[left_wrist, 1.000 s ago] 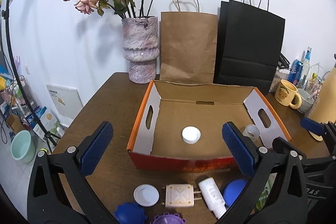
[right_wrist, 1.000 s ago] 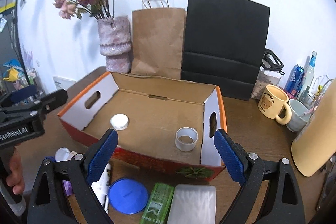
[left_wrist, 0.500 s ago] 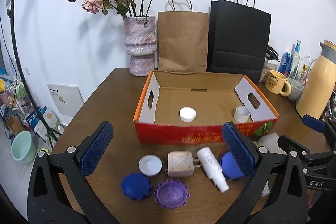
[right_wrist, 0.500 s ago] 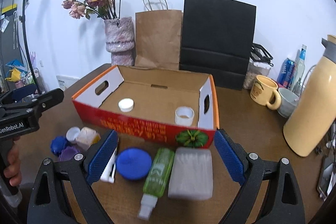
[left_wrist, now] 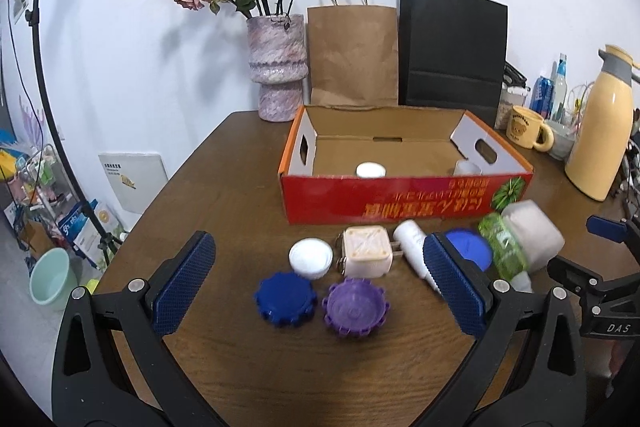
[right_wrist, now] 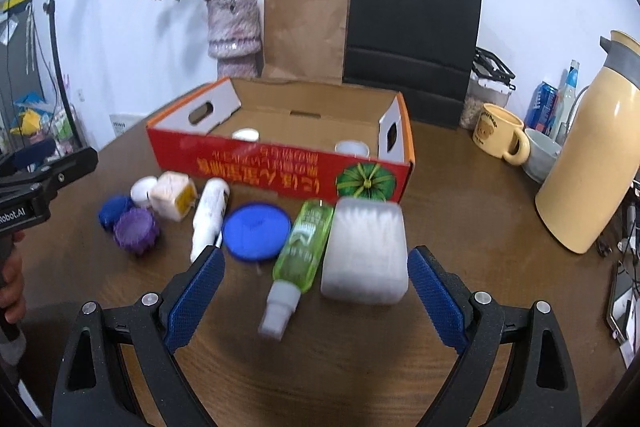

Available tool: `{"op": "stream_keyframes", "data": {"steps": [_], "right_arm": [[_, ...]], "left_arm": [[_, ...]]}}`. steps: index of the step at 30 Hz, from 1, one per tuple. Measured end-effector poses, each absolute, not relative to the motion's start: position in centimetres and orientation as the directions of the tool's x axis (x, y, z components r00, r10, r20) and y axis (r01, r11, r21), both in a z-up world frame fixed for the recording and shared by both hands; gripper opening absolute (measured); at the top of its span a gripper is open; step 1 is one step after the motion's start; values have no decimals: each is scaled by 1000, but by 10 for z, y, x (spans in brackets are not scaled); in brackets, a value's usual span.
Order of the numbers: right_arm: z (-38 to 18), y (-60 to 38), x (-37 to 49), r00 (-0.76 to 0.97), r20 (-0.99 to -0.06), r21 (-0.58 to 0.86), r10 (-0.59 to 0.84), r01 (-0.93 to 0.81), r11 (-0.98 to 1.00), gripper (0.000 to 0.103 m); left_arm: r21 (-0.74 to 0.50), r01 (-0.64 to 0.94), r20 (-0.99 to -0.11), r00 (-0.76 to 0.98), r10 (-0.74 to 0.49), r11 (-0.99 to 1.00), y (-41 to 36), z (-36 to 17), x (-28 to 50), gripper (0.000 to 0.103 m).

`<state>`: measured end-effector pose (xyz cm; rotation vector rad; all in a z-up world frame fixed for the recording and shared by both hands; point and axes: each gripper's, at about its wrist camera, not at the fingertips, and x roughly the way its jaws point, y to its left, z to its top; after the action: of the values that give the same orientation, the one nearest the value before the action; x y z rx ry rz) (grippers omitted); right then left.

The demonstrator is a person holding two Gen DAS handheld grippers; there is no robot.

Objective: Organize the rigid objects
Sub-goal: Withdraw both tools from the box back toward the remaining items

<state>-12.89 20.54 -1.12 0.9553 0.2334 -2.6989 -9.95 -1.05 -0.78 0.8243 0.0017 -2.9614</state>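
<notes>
Both grippers, left gripper (left_wrist: 320, 283) and right gripper (right_wrist: 314, 291), hover jaws apart and empty in front of the red box (right_wrist: 280, 167), between picks; next move probably closing on the green bottle (right_wrist: 308, 243) lying just before the box.

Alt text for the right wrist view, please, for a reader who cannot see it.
The open right gripper hovers over a wooden table, jaws wide and empty, facing a green spray bottle and a white container lying before a red cardboard box. Lids lie further left.
</notes>
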Motion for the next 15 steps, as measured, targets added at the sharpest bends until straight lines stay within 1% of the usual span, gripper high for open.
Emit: {"op": "stream_keyframes", "data": {"steps": [3, 9, 15], "right_arm": [[-19, 204, -124, -736, -654, -80, -175, 297, -952, 96], [-31, 197, -119, -715, -676, -82, -177, 312, -947, 96], [-43, 186, -126, -692, -702, -97, -167, 326, -941, 96]], "left_arm": [[26, 50, -520, -852, -56, -998, -11, -16, -95, 103], [23, 54, -518, -853, -59, -998, -15, -29, -91, 103], [-6, 73, -525, -849, -59, -997, -23, -33, -93, 103]]}}
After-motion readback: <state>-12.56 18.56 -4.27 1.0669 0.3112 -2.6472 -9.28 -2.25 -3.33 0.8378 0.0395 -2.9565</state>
